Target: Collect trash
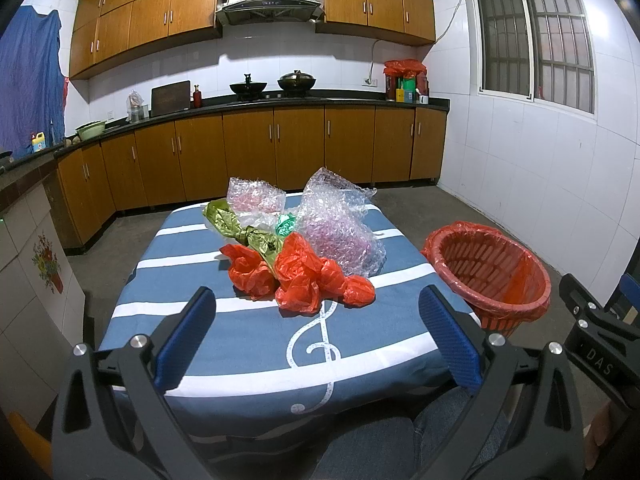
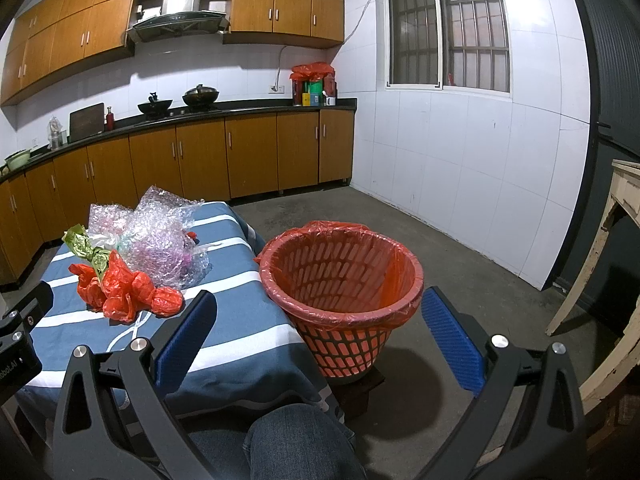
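Both tools gaping wide, holding nothing. Left tool (image 1: 316, 344) is facing the trash pile (image 1: 304, 256) at frame centre on the tabletop (image 1: 248, 344); right tool (image 2: 316, 340) is facing the basket (image 2: 340, 280), pile sitting upper left. Left is nearer.

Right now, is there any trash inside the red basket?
No. In the right wrist view the basket shows only its red liner inside, and the trash lies on the table.

Two woks (image 1: 248, 88) on the desk (image 1: 320, 101) beneath a range hood (image 1: 269, 6); barred window (image 2: 448, 28) at right
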### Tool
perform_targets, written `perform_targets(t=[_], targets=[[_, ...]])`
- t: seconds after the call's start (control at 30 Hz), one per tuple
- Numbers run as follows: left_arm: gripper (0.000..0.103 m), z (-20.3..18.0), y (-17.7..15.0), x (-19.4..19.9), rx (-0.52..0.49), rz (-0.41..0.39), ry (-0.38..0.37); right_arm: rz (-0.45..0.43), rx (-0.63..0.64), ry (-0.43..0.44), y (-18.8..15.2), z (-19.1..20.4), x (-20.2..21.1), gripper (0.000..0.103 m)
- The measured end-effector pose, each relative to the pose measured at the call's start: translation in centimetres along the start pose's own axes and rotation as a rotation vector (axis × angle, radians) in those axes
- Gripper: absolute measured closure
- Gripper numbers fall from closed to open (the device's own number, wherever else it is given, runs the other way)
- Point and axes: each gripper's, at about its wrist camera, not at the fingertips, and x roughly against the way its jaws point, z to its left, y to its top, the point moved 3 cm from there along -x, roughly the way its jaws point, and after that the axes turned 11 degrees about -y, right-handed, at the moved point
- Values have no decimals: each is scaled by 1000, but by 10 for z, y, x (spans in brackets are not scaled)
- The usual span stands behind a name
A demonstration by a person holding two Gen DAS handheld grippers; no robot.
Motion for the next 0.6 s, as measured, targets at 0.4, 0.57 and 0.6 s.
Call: perform_targets(t=[0.4,0.57,0.6], targets=[[4,0,0,0,1,2,-1,1,-1,0,0,-1,-1,2],[4,0,0,0,1,2,-1,1,-1,0,-1,-2,-1,2],[4,0,0,0,1,2,-1,1,-1,0,-1,-2,-1,2]])
